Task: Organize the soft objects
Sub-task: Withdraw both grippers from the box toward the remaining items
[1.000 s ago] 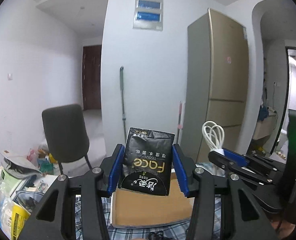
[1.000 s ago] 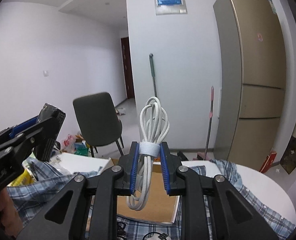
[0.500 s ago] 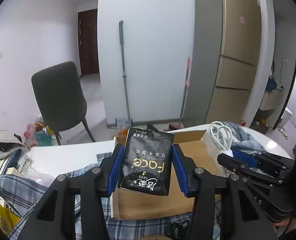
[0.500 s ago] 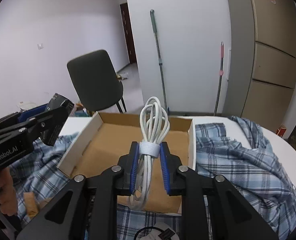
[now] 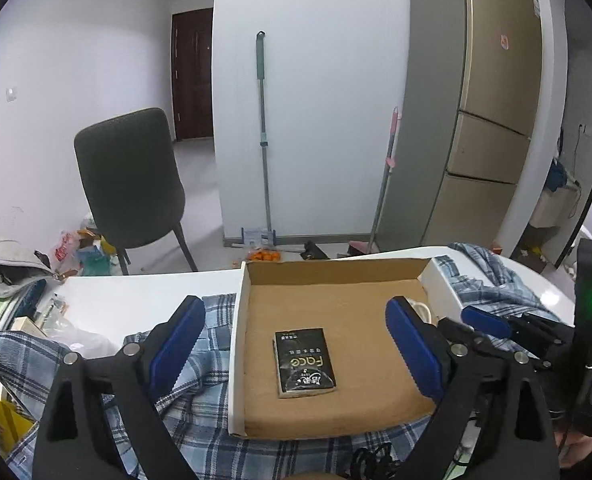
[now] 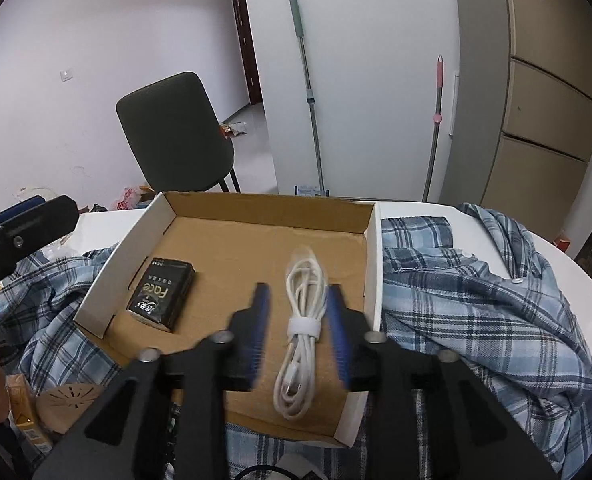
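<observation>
Nearest, right gripper (image 6: pixel 298 328) with jaws opening, blue pads clear of the white cable bundle (image 6: pixel 302 332) lying between them on the floor of the cardboard box (image 6: pixel 370 264), along its right wall, long axis running front to back in line with the fingers. Left gripper (image 5: pixel 296 344) likewise opening wide and empty, the black tissue pack (image 5: pixel 304 362) flat on the box floor straight ahead between its pads, long axis also front to back, toward the near left of the box in the right wrist view. Each item nearer its own gripper: pack to the left, cable to the right, the two well apart. One box, one tissue pack, one cable bundle, two grippers. Around the box, one blue plaid shirt (image 6: pixel 476 320) spread over the white table (image 5: pixel 135 292). Beyond, one dark chair (image 6: pixel 175 132), two long-handled mops (image 6: pixel 308 92) against the wall, one tall fridge (image 5: pixel 484 120).
</observation>
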The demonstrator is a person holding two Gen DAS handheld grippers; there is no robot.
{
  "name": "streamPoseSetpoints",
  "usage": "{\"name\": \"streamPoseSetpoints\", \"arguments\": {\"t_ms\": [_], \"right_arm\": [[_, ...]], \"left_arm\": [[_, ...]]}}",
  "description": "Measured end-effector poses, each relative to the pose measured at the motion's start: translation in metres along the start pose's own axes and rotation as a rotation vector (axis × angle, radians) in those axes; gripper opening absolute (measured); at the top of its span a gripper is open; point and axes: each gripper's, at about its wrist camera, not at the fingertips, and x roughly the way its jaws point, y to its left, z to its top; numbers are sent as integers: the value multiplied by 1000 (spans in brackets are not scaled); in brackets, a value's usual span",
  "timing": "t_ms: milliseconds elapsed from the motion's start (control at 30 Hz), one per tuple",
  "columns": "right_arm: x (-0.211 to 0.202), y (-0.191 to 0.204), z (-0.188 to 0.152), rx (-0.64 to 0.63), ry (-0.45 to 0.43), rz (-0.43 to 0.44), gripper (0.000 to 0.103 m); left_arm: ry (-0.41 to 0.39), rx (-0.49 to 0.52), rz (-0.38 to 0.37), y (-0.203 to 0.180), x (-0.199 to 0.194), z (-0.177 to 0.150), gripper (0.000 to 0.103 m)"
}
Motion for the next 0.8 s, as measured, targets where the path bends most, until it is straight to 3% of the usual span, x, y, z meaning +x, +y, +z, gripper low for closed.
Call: {"name": "streamPoseSetpoints", "arguments": {"t_ms": [33, 333, 433, 633, 800], "right_arm": [[-2, -1, 1, 5, -13, 2, 59], [-42, 3, 20, 12, -104, 24, 59], [-64, 11, 24, -11, -131, 31, 59], [-112, 17, 24, -14, -204, 62, 61], [-135, 14, 14, -26, -237, 46, 61]], "left_arm": [[-7, -7, 2, 1, -3, 1, 93], [-61, -6, -14, -12, -41, 19, 93], [-115, 12, -7, -24, -68, 26, 93], [-216, -86, -60, -35, -119, 34, 93], [-214, -112, -105, -50, -138, 29, 93]]}}
